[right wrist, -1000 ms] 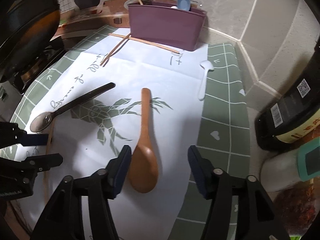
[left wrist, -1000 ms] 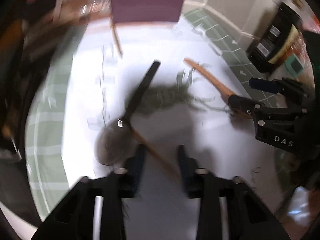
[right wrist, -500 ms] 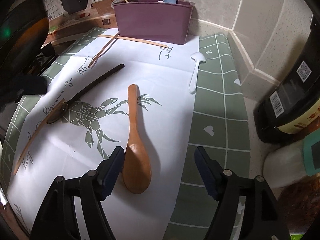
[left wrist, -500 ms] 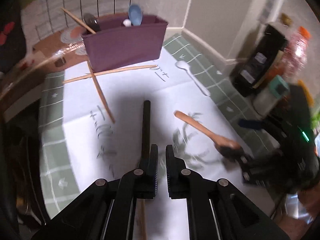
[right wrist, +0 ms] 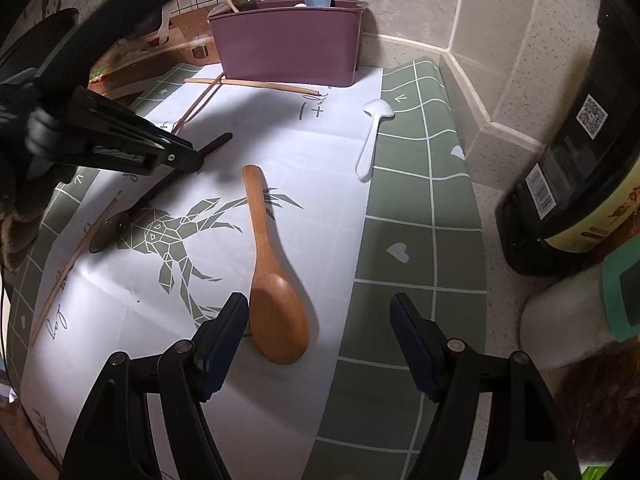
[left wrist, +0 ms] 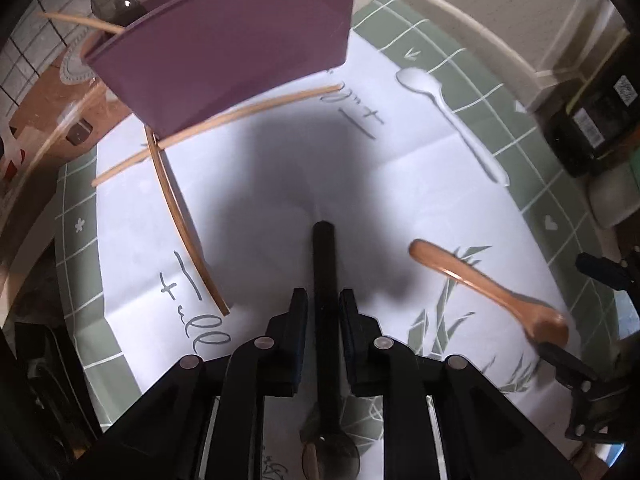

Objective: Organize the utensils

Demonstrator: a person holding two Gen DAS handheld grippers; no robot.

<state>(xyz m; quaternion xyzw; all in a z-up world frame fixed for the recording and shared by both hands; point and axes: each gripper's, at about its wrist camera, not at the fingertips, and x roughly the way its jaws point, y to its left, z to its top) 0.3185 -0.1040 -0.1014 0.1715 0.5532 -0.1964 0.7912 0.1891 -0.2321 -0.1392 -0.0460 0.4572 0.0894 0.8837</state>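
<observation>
Change from the earlier frames. The left claw (left wrist: 323, 300) has travelled along the black ladle (left wrist: 326, 288) toward the purple utensil holder (left wrist: 224, 44), which now looms larger in the left wrist view; its jaws, nearly closed half a second ago, are opening with the ladle's handle between them. The right claw (right wrist: 316, 322) has spread wider around the bowl of the wooden spoon (right wrist: 276, 312) without touching it.

The left hand-held gripper (left wrist: 323, 312) is opening around the black ladle's (left wrist: 326, 280) handle, which runs between its jaws. Ahead stands a purple utensil box (left wrist: 236, 56), chopsticks (left wrist: 180, 208) before it, a white spoon (left wrist: 452, 116) and wooden spoon (left wrist: 492, 288) rightward.
</observation>
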